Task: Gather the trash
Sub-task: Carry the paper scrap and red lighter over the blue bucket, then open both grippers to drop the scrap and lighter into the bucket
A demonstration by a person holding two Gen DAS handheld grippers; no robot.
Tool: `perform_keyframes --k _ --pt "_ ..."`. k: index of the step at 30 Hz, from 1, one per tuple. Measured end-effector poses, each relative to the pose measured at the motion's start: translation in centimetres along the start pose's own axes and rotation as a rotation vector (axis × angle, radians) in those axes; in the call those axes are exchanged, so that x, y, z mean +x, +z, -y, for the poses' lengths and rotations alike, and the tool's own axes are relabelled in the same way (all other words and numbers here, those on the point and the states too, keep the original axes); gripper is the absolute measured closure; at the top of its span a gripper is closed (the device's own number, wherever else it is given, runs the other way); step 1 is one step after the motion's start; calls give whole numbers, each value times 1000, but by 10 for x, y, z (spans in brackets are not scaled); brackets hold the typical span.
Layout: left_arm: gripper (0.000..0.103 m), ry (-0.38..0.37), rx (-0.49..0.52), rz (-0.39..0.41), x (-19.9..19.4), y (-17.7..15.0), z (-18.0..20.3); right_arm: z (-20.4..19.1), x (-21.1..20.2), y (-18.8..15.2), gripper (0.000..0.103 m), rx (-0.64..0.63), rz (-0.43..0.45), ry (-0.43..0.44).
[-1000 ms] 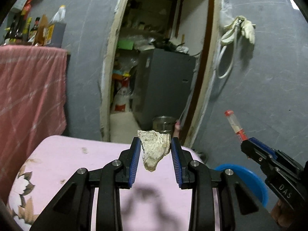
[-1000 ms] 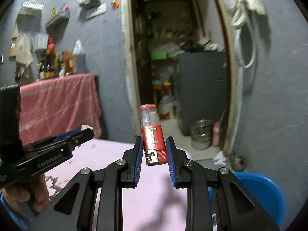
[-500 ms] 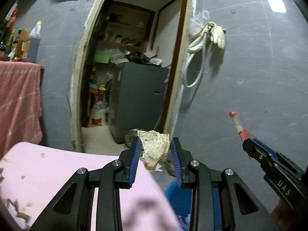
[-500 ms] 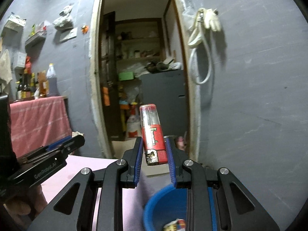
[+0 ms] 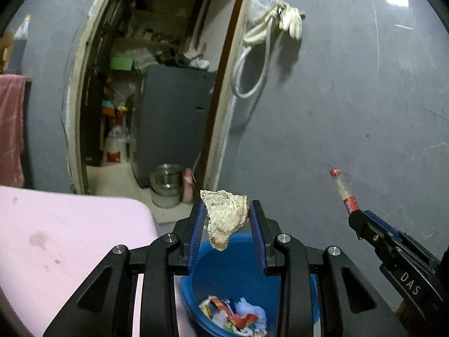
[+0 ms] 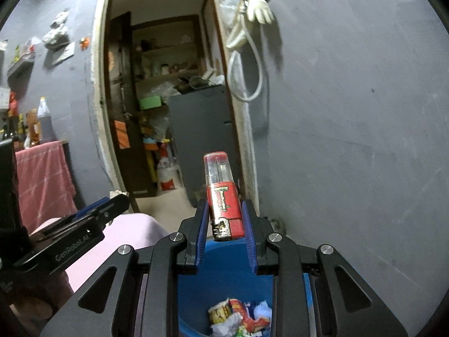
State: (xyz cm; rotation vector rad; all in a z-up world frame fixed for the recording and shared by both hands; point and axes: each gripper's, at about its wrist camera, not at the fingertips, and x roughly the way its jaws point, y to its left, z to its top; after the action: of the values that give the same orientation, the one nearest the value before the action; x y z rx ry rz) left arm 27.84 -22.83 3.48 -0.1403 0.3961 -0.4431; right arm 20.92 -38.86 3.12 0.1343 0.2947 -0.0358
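My left gripper (image 5: 226, 221) is shut on a crumpled beige scrap of paper (image 5: 226, 219) and holds it above a blue bucket (image 5: 238, 269) with several wrappers inside. My right gripper (image 6: 223, 219) is shut on a red lighter (image 6: 223, 199) with a clear top, held above the same bucket (image 6: 224, 269). The right gripper with the lighter (image 5: 343, 191) also shows at the right of the left wrist view. The left gripper (image 6: 112, 205) shows at the left of the right wrist view.
A pink-covered table (image 5: 70, 238) lies left of the bucket. A grey wall (image 5: 350, 98) stands behind it, with gloves and a hose (image 5: 269, 28) hanging. An open doorway (image 5: 157, 98) leads to a cluttered room with a grey cabinet and a steel pot (image 5: 165, 182).
Both grippers have swung right from over the pink table to above the blue bucket, which has come into full view below. Each still holds its item.
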Motion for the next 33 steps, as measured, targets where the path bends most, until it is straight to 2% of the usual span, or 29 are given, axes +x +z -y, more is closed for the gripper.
perform_keyframes --k 9,17,21,29,30,33 --pt "75 -24 -5 -134 28 -15 9 24 5 -10 81 51 -64 -21" --pt "74 -41 -13 -196 38 -26 15 30 9 -14 80 69 -111 -27" --pt "65 -42 -21 -196 38 -25 14 31 11 -11 79 69 -111 -29" --pt "65 -30 -28 -170 32 -20 13 30 10 -7 76 71 -92 -33" --pt "62 -27 -26 -166 30 -19 12 30 9 -6 71 72 -87 -34" --pt "52 -18 -28 -144 23 -14 7 31 5 -4 69 74 -69 -33"
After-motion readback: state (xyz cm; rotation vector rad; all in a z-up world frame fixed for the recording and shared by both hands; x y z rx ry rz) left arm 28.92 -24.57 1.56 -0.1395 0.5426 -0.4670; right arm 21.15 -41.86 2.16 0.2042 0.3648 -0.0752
